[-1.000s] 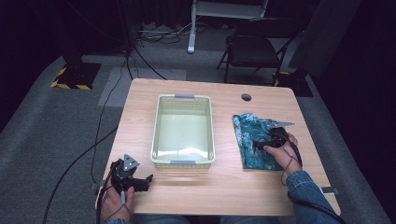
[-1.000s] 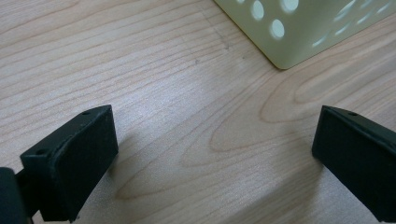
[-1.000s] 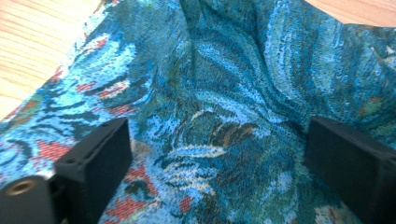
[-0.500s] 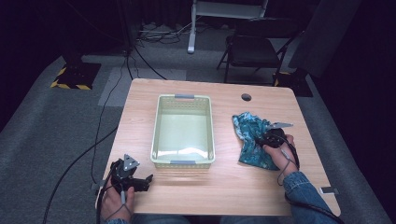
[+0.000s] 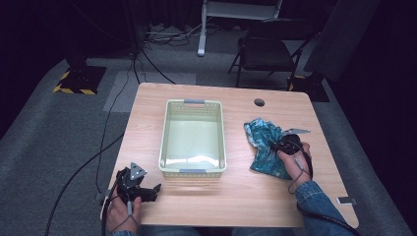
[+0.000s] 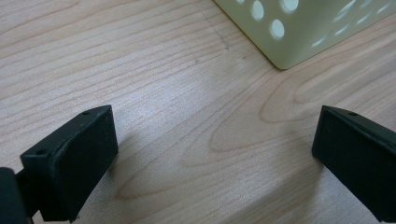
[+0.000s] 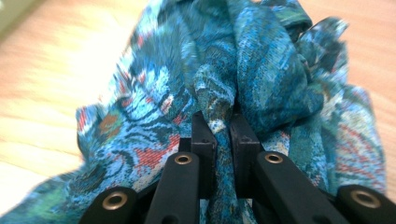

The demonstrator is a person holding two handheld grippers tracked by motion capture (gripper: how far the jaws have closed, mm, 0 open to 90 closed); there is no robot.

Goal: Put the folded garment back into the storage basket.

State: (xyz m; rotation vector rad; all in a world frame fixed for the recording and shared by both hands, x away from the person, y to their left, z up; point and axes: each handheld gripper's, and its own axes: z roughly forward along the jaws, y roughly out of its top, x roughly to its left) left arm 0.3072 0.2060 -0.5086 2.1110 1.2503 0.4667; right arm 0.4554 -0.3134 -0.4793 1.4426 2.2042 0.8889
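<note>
A blue-green patterned cloth (image 5: 263, 147) lies bunched on the right side of the wooden table (image 5: 246, 191). My right gripper (image 5: 284, 145) has just been closing and is shut on a fold of the cloth (image 7: 219, 100), pinched between its black jaws (image 7: 219, 140). Near the table's front left corner my left gripper (image 5: 147, 191) rests low over bare wood, its jaws wide open with nothing between them (image 6: 215, 149). A pale green plastic basket (image 5: 169, 135) stands in the middle of the table, nothing inside it; its corner (image 6: 299, 37) shows in the left gripper view.
A round cable hole (image 5: 259, 102) sits at the table's far edge. A small white tag (image 5: 346, 200) lies near the front right corner. Beyond the table stand a dark folding chair (image 5: 265, 49), floor cables (image 5: 142, 54) and a yellow-black striped base (image 5: 74, 88).
The right gripper closed on the cloth and gathered it from a flat spread into a bunch, drawn slightly toward the basket. The left gripper stayed where it was.
</note>
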